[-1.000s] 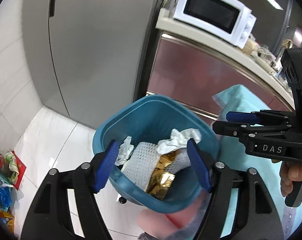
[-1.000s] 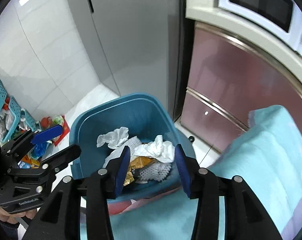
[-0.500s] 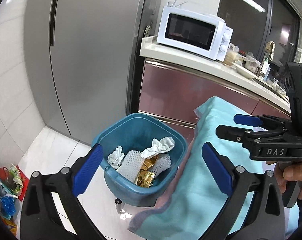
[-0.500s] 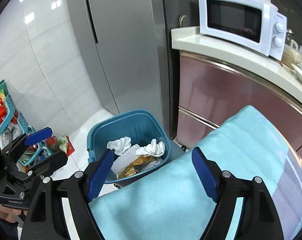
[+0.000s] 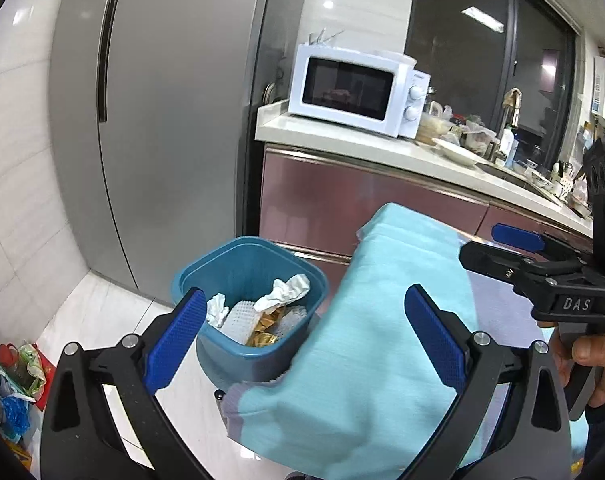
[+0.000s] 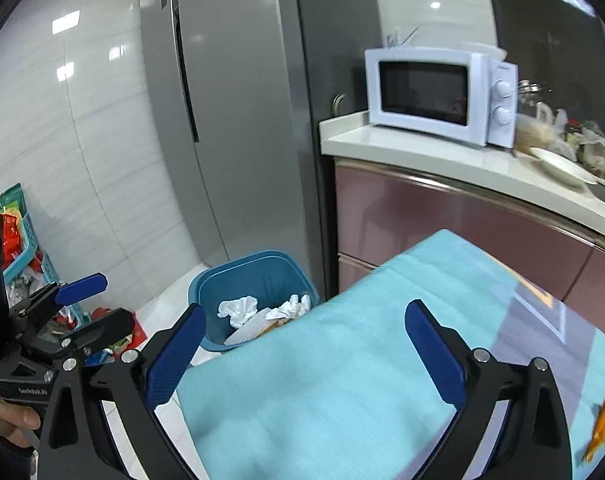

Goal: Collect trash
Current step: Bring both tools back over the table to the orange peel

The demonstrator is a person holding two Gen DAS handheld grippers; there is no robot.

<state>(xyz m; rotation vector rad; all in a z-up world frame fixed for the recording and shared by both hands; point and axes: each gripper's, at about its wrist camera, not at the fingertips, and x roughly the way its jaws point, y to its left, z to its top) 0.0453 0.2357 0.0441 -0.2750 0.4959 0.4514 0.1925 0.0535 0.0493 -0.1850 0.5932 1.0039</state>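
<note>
Risk first: orange scrap (image 6: 601, 428) lies on the turquoise cloth (image 6: 342, 380), well away from the blue bin (image 5: 238, 360), near the cloth's right edge in the right wrist view. A pinch there could likely bunch the soft cloth with the scrap, or nudge the scrap off the edge. The scrap is blurred; its material cannot be told.

Left gripper (image 5: 298, 332): spread wide, empty. Right gripper (image 6: 302, 354): jaws opening, nothing between the pads.

Collected trash sits in the bin: white crumpled tissues (image 5: 286, 290), white foam netting (image 5: 240, 318), gold foil wrapper (image 5: 266, 330). The pile stands below the rim, so there is room for more.

Bin stands on the floor just beside the cloth's hanging end; the overhang partly hides the bin's near rim in the right wrist view, so a drop released too early might land on the cloth.

Beyond the bin: grey refrigerator (image 6: 238, 120), white microwave (image 5: 354, 92) on the counter. Left of the bin, coloured packets (image 5: 18, 368) on the floor.
</note>
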